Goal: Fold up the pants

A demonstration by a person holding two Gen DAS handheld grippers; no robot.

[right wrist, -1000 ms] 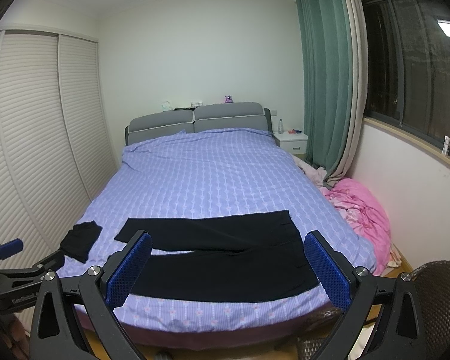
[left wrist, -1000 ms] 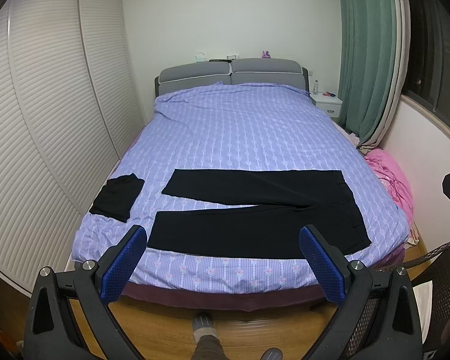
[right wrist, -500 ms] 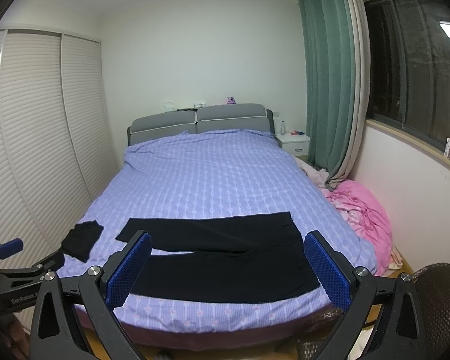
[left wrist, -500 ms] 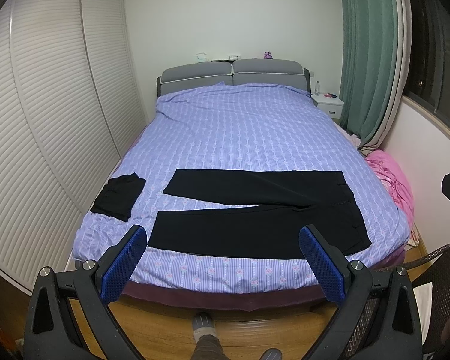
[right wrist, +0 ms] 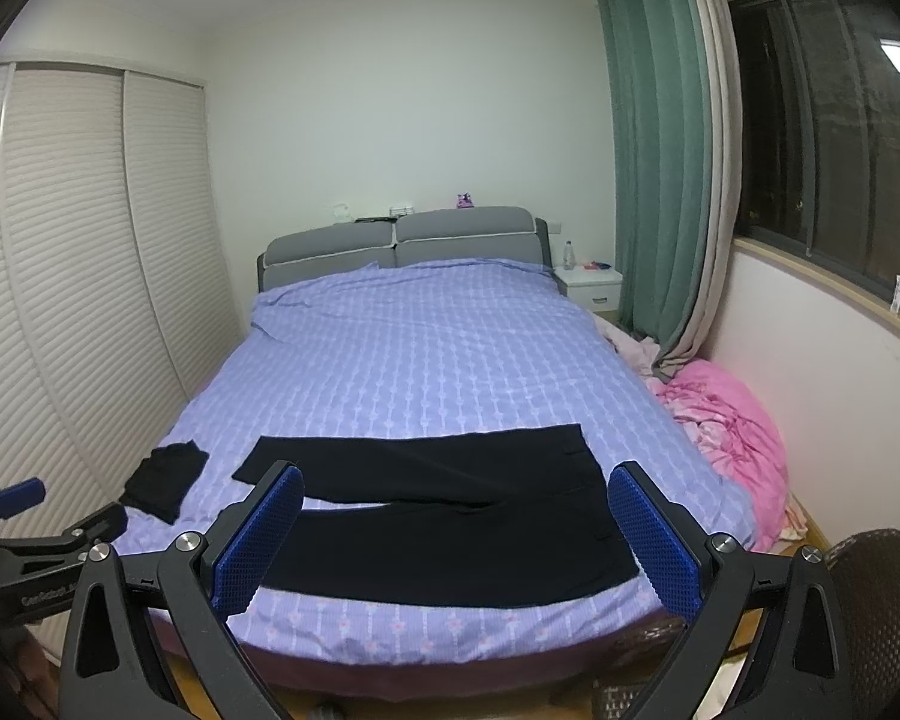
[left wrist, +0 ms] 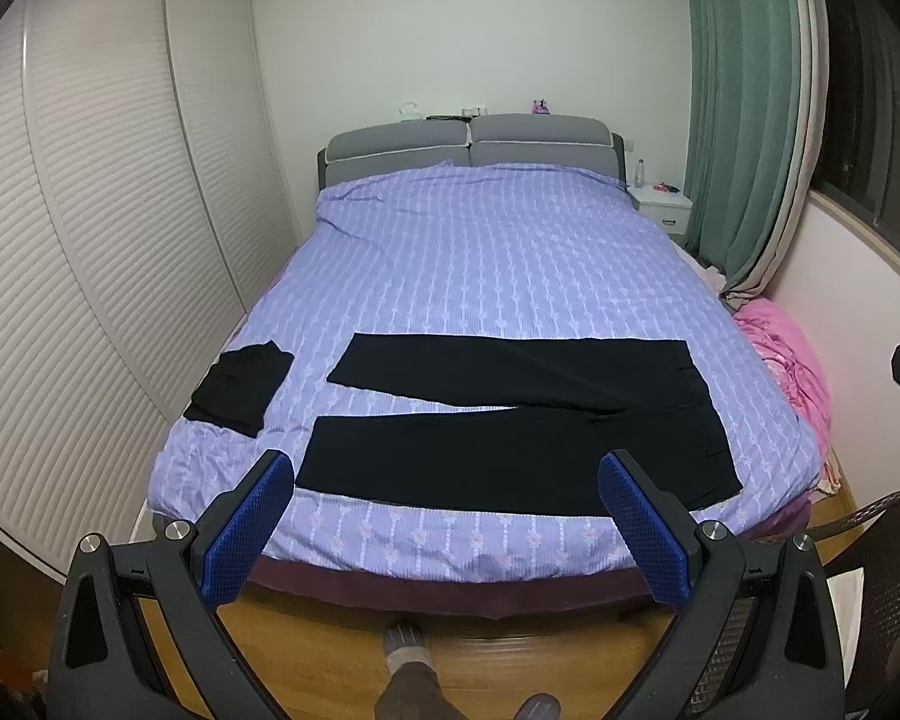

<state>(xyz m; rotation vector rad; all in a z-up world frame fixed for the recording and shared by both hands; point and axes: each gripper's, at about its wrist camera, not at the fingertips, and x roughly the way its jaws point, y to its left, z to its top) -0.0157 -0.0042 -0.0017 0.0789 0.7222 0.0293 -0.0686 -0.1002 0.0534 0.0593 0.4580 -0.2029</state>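
Black pants (left wrist: 510, 414) lie spread flat across the foot of the bed (left wrist: 498, 264), waistband to the right and both legs pointing left, a narrow gap between the legs. In the right wrist view the same pants (right wrist: 438, 516) sit just past the fingers. My left gripper (left wrist: 447, 519) hangs open over the floor short of the bed's near edge, nothing between its blue pads. My right gripper (right wrist: 459, 537) is open too, held level with the bed's foot. Neither touches the pants.
A small folded black garment (left wrist: 240, 381) rests at the bed's left edge. White slatted wardrobe doors (left wrist: 90, 228) run along the left. A pink blanket heap (right wrist: 732, 420) lies right of the bed, a wicker chair (left wrist: 870, 600) at lower right. A person's socked foot (left wrist: 408, 654) stands on the wood floor.
Both views have shifted very slightly; the bed and pants sit a touch lower and more centred. The pants have not moved and both grippers stay open.
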